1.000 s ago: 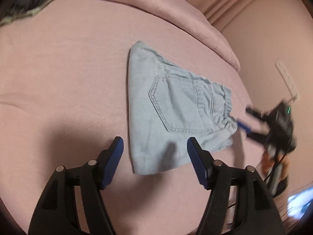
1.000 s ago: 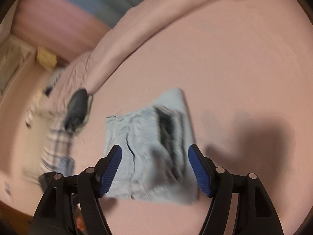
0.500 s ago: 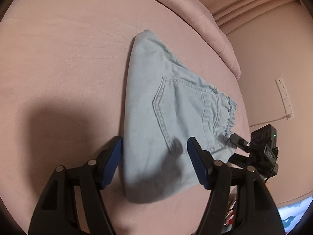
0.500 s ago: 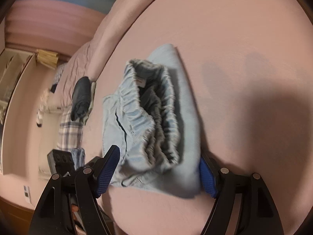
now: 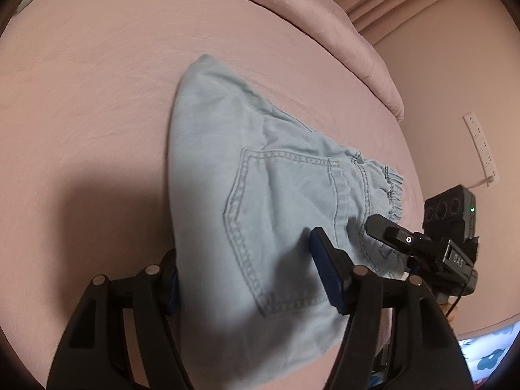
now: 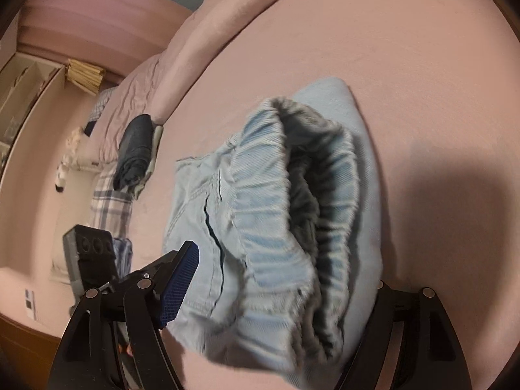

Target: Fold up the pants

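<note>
From the left wrist, the light denim pants (image 5: 253,214) lie already folded into a compact bundle on the pink bed (image 5: 97,81), back pocket up. The left gripper (image 5: 243,276) straddles their 6 o'clock edge with fingers parted and not pinching, apparently to take that end, while the right gripper (image 5: 386,230) waits at 3 o'clock by the waistband.

From the right wrist, the right gripper (image 6: 279,292) has just been opening. Its fingers (image 6: 178,279) flank the gathered waistband at 6 o'clock without pressing, presumably so both ends lift together.

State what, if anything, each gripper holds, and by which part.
Nothing is gripped yet. The left gripper, open, straddles the pants at one edge; the right gripper, jaws just opening wider, straddles the waistband.
</note>
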Demonstrator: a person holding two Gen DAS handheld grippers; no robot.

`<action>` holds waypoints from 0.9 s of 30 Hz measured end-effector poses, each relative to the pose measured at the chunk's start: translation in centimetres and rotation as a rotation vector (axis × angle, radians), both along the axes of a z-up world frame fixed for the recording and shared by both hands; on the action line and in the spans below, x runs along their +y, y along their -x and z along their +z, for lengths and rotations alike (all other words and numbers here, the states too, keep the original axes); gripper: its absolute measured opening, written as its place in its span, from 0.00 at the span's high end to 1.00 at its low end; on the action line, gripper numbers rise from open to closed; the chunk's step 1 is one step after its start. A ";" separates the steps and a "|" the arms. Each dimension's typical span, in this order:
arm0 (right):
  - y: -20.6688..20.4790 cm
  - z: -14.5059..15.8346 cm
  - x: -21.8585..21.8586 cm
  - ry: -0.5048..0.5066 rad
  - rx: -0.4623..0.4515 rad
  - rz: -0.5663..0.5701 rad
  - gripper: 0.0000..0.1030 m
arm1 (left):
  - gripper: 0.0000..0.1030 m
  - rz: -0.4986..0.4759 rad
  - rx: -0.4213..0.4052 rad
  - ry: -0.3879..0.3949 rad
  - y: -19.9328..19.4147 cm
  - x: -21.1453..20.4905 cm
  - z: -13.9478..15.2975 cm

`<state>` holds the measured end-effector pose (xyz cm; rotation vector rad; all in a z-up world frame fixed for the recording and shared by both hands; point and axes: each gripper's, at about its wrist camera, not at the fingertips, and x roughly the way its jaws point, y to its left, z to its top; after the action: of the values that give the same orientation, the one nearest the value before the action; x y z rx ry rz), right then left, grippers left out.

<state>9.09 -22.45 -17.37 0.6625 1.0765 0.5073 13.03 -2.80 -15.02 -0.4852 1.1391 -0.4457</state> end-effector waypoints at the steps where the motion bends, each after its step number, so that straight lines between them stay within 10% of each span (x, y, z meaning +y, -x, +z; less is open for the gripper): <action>1: -0.1 0.1 0.1 0.006 -0.002 -0.002 0.23 | 0.36 -0.005 -0.005 -0.013 -0.1 -0.3 0.1; 16: 2.2 3.8 1.0 0.157 -0.125 -0.022 0.54 | 0.82 -0.014 -0.126 -0.185 2.3 0.6 2.0; 27: 2.6 7.7 3.2 0.202 -0.259 0.024 0.57 | 0.82 0.017 -0.251 -0.235 3.6 1.7 5.9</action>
<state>6.51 -19.23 -9.67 0.3939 0.8777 0.4833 9.44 -1.14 -9.16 -0.2256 0.9296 -0.3417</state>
